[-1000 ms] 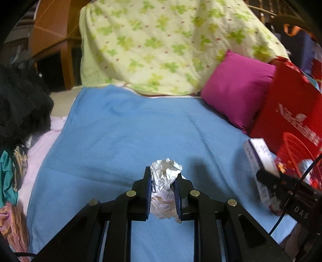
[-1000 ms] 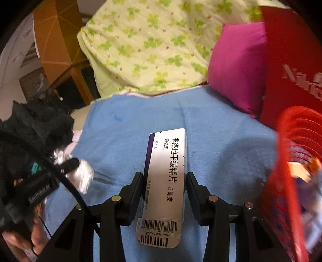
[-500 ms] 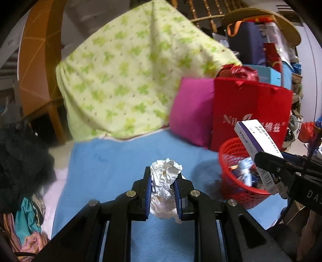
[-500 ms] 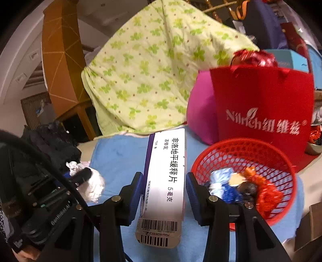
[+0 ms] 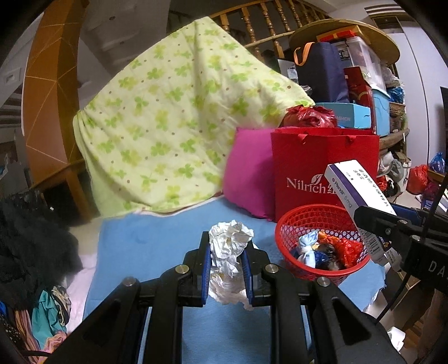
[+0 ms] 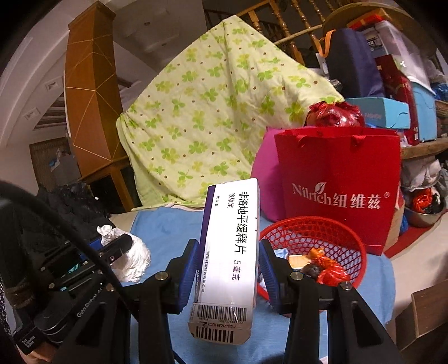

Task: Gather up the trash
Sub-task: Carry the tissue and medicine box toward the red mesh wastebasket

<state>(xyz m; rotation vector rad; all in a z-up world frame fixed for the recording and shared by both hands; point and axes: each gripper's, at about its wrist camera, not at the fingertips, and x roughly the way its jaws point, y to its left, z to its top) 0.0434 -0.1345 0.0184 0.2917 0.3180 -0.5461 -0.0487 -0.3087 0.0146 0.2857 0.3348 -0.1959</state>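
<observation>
Both grippers have risen, bringing one red basket [image 5: 282,238] into view. Left gripper [image 5: 226,259] clamps one crumpled tissue [image 5: 229,240]; right gripper [image 6: 229,261] clamps one medicine box [image 6: 231,238], both level beside it.

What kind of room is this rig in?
Probably a cluttered home living or storage area: a clover-print quilt draped over a wooden stair railing, a pink cushion on a blue sheet, stacked boxes and bags.

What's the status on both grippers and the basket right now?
Left gripper shut on crumpled tissue. Right gripper shut on medicine box. Red basket unobstructed.
</observation>
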